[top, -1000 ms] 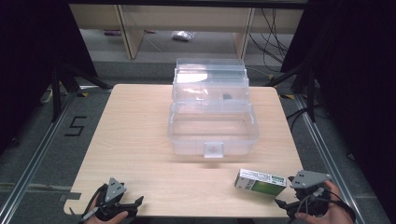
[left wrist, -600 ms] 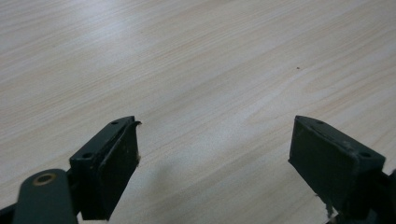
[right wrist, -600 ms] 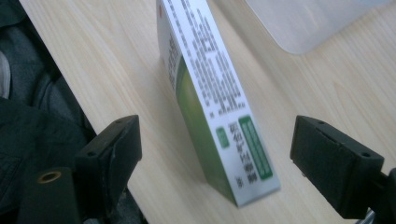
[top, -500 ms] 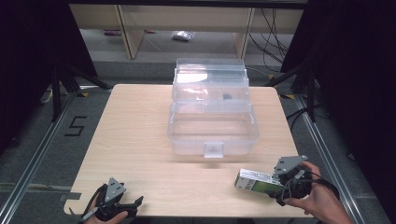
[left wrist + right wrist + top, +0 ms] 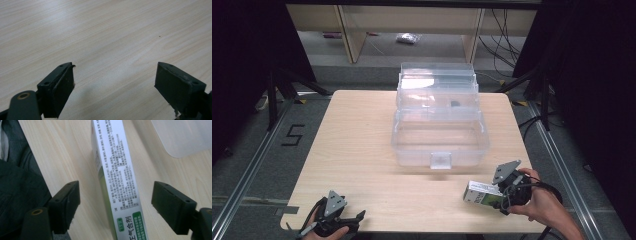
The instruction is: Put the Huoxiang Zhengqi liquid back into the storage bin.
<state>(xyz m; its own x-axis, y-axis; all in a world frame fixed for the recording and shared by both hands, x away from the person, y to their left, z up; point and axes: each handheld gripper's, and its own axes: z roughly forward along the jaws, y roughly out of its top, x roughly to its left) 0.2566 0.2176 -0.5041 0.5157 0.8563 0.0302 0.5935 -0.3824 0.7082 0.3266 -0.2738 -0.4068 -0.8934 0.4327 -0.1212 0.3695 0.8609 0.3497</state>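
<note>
Clear storage box stands open on table, its tub bare. Right gripper jaws, just closing, straddle medicine carton untouched; left gripper open.

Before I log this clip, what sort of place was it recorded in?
Probably a lab or workshop recording station, not a home: a bare wooden table on a metal frame, a "5" taped on the grey floor, loose cables by plain shelving, and dark curtains at both sides.
</note>
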